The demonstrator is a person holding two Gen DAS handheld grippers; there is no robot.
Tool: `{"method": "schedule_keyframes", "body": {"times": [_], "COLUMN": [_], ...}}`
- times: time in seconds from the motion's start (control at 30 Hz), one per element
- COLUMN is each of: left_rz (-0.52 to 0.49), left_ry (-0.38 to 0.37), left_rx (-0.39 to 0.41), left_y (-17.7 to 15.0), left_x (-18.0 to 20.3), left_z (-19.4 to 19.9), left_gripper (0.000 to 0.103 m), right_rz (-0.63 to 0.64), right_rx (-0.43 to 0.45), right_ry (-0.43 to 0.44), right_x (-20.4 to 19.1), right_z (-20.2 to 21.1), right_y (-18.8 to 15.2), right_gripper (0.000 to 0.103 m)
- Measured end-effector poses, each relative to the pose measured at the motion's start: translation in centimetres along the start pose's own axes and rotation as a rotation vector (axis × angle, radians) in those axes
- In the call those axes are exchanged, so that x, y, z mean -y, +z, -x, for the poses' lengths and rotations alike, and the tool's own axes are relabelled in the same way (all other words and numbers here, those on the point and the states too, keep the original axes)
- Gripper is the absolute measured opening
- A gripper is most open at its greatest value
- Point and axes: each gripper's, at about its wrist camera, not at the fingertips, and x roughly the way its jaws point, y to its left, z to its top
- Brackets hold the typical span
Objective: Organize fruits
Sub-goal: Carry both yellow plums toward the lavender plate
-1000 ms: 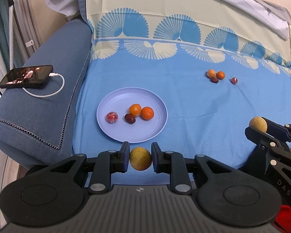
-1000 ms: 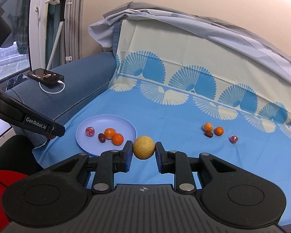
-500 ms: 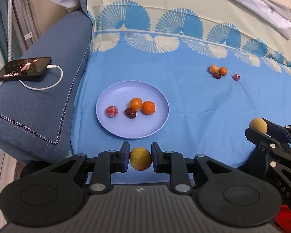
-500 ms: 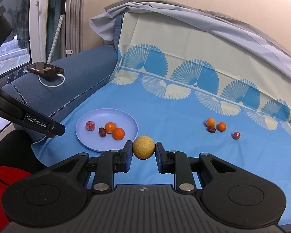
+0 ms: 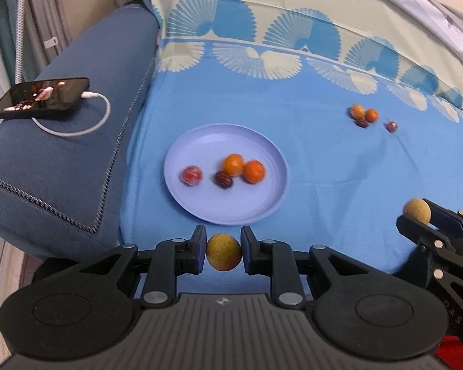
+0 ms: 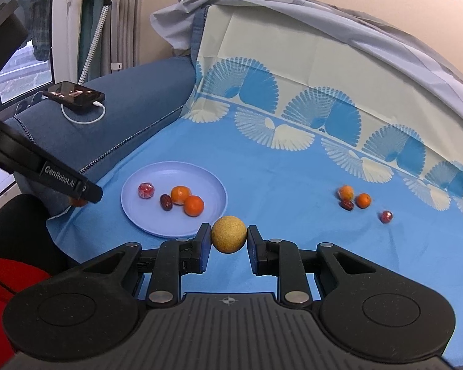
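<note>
Both tongs are carrying fruit: the left tongs are pinching a yellow-green fruit just short of the lilac plate's near rim, while the right tongs are clamping a tan round fruit, sitting off that plate's right edge, so left's nearer.

you had a yellow-green speckled fruit pinched between the left gripper's pads, just short of the plate's near rim. a rough tan ball-like fruit sat clamped in the right gripper. on the pale lilac plate lay a red fruit, a dark brown date and two oranges touching each other. well apart to the right, on the blue cloth, two more small oranges and a date clustered together, with a lone red fruit just beside them.
</note>
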Motion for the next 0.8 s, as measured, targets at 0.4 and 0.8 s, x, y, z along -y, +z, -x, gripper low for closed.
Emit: {"method": "schedule_keyframes", "body": {"times": [0.4, 0.8], "left_rz": [0.021, -0.011], "left_ry": [0.006, 0.03], "left_rx": [-0.052, -0.175], "left_y": [4.5, 6.2], "left_x": [-2.2, -2.3], "left_z": [-5.2, -13.7], "left_gripper": [0.026, 0.026], "right_rz": [0.012, 0.023], "right_rx": [-0.06, -0.185], "right_ry": [0.094, 0.145], "right_x": [-2.6, -3.3], "right_z": [-7.4, -16.7], "right_y": [2.7, 2.6], "right_gripper": [0.026, 0.026]}}
